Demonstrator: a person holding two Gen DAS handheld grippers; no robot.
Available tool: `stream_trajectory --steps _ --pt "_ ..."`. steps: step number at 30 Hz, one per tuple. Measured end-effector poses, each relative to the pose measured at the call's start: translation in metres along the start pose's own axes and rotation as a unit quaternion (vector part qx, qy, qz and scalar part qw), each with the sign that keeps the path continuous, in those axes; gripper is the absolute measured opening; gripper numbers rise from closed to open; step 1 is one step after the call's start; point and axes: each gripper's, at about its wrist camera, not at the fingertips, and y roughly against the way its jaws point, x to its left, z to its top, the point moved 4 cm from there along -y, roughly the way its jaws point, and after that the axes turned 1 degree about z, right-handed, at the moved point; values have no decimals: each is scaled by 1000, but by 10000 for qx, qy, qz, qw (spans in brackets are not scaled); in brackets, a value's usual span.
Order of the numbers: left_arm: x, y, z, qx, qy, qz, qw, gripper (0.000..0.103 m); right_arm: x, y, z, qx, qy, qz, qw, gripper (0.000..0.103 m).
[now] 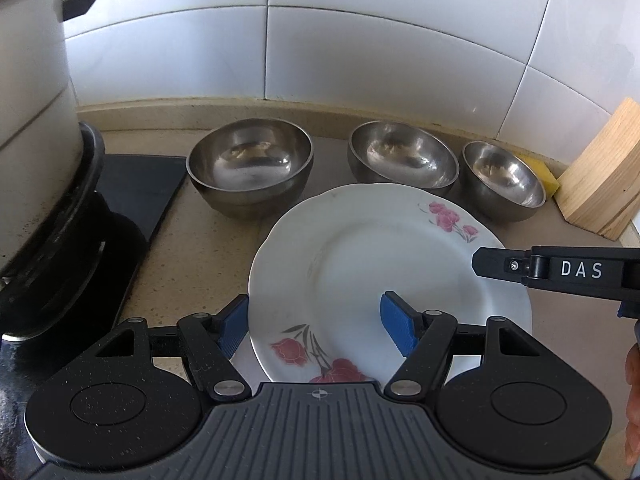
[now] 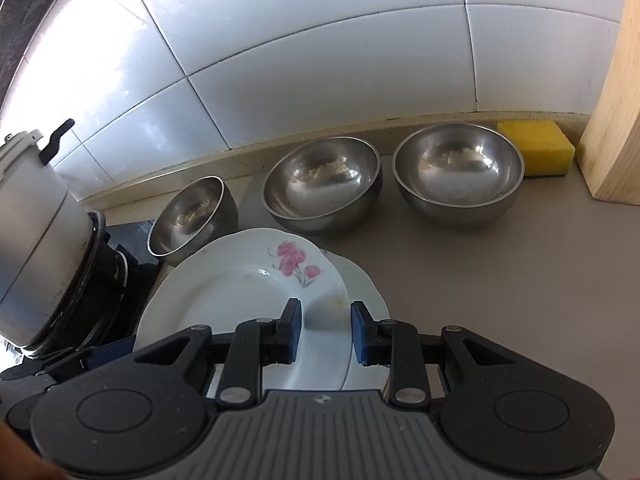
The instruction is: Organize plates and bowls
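A white plate with pink flowers [image 1: 380, 264] lies on top of a second white plate [image 2: 366, 280] on the beige counter. Three steel bowls stand behind it by the wall: left [image 1: 250, 164], middle [image 1: 402, 156] and right [image 1: 502, 176]. My left gripper [image 1: 314, 330] is open, with its blue pads on either side of the top plate's near left rim. My right gripper [image 2: 326, 332] is partly open, its pads straddling the top plate's right rim without clearly touching it. It also shows in the left wrist view [image 1: 560, 272].
A large pot [image 1: 36, 120] sits on a black stove burner [image 1: 60, 232] at the left. A yellow sponge [image 2: 536, 152] and a wooden block [image 2: 616, 120] stand at the right by the white tiled wall [image 1: 360, 40].
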Motion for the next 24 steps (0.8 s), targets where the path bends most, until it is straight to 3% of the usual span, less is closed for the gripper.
stream_trajectory --steps 24 --pt "-2 -28 -10 280 -75 -91 9995 70 -10 -18 -9 191 -162 -148 9996 8"
